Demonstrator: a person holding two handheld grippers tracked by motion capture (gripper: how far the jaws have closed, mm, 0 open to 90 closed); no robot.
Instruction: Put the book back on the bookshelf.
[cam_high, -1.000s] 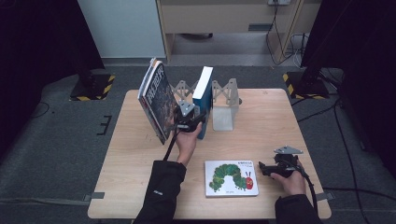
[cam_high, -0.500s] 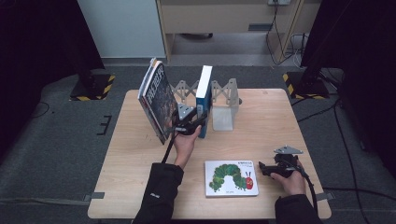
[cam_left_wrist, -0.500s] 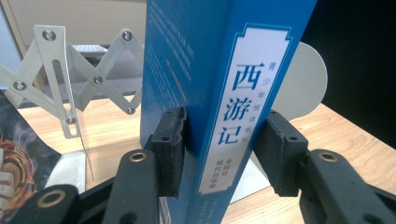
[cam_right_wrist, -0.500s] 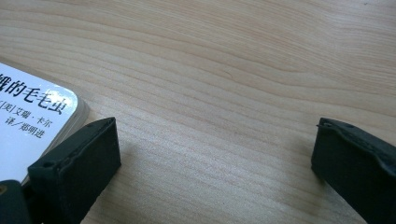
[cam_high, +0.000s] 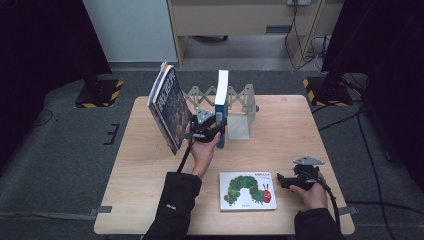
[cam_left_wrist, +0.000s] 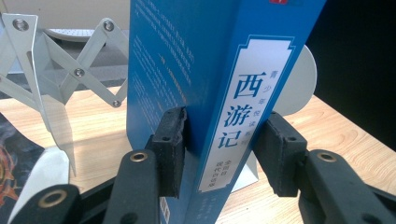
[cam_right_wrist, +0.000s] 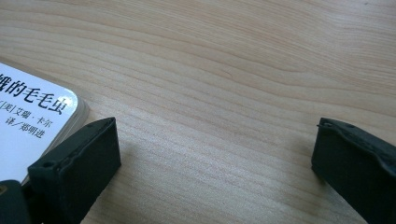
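Note:
A tall blue book stands upright in a grey scissor-type book rack at the back of the wooden table. My left gripper is shut on its lower spine; in the left gripper view the blue book sits between both pads. A dark-covered book leans at the rack's left end. A white caterpillar picture book lies flat near the front. Just right of it, my right gripper rests low and open, with the picture book's corner beside its left jaw.
The rack's scissor links and a rounded white end plate flank the blue book. Beyond the table are a white cabinet, a wooden desk and yellow-black floor feet.
The blue book has gone from tilted to upright in the rack, with the left gripper on it. The right gripper has stayed still.

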